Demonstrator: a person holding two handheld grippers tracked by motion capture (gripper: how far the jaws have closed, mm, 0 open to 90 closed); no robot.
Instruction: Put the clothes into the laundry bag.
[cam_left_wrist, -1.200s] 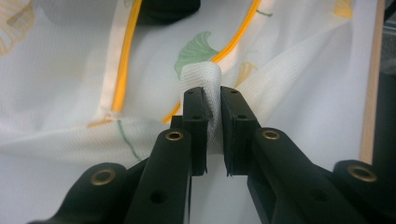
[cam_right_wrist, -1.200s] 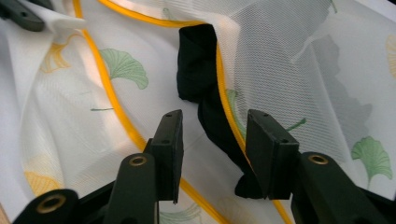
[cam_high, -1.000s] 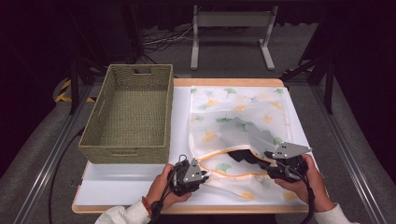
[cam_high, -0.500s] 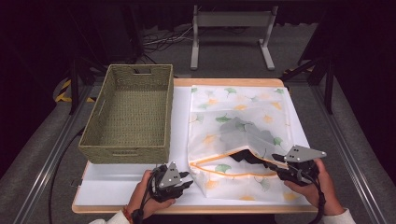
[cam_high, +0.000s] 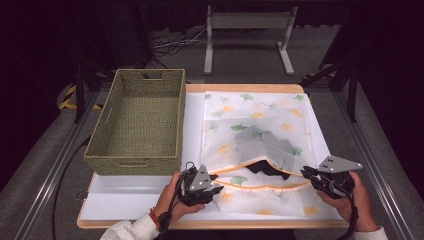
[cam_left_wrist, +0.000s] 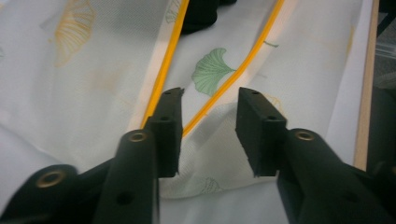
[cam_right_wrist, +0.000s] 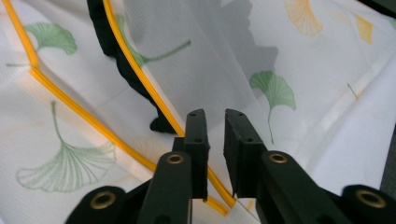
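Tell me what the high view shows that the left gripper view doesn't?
The high view alone takes in the woven basket, both hands, the right gripper at the bag's far corner, and the grey stand behind the table. The left gripper view alone shows, close up, the left gripper with its jaws apart, straddling a fold of cloth. Both share the leaf-print mesh bag, its orange-edged opening and the dark thing inside.

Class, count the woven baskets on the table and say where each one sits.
1. The woven basket stands on the table's left side, beside the leaf-print mesh bag; none seems hidden.
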